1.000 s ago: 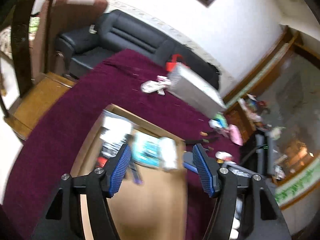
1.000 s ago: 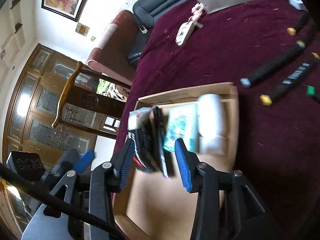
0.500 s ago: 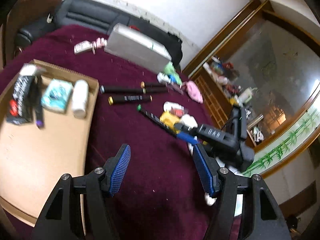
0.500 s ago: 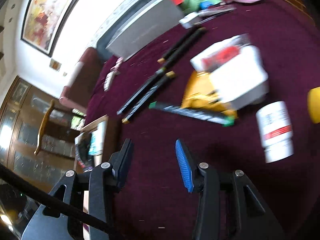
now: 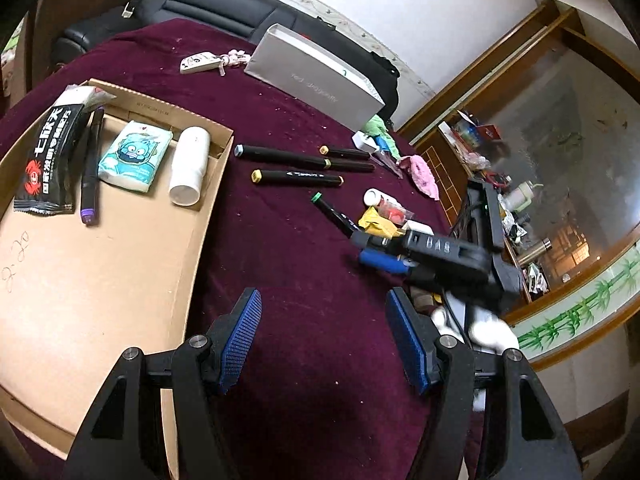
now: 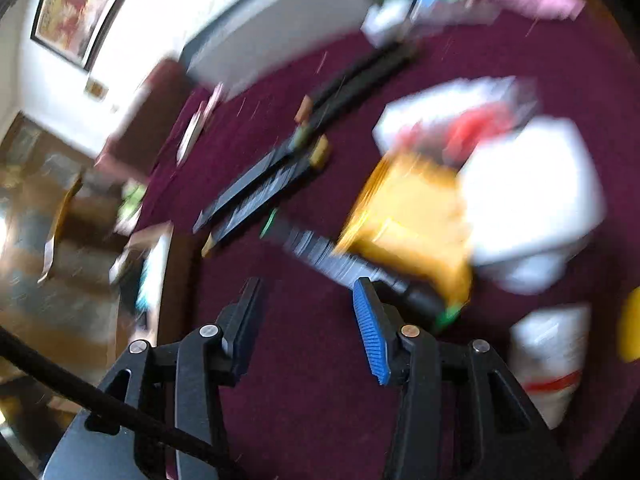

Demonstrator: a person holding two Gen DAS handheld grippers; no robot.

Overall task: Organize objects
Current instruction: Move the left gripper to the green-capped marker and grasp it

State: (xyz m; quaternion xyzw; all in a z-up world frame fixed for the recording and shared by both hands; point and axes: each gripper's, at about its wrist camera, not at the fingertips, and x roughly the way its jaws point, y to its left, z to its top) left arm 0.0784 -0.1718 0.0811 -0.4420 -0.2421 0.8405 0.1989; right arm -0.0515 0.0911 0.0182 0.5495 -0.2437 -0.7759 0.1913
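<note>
A cardboard tray (image 5: 120,248) lies at the left on the maroon cloth. It holds a black snack packet (image 5: 50,152), a purple-capped marker (image 5: 90,168), a tissue pack (image 5: 134,156) and a white bottle (image 5: 188,166). Black markers (image 5: 296,178) lie loose to its right. My left gripper (image 5: 324,336) is open and empty above bare cloth. My right gripper (image 6: 308,320) is open and empty, seen also in the left wrist view (image 5: 380,252). It hovers beside a green-capped marker (image 6: 332,260) and a yellow packet (image 6: 408,220). The right wrist view is blurred.
A grey flat box (image 5: 312,76) and a key fob (image 5: 198,64) lie at the far side. A white box (image 6: 528,196), a white jar (image 6: 548,364), a pink item (image 5: 422,172) and green clutter sit at the right. A black sofa (image 5: 200,4) stands behind.
Both grippers have swung from over the cardboard tray to the right, toward the loose markers and packets. The right gripper has come closer to the green-capped marker. Both stay open.
</note>
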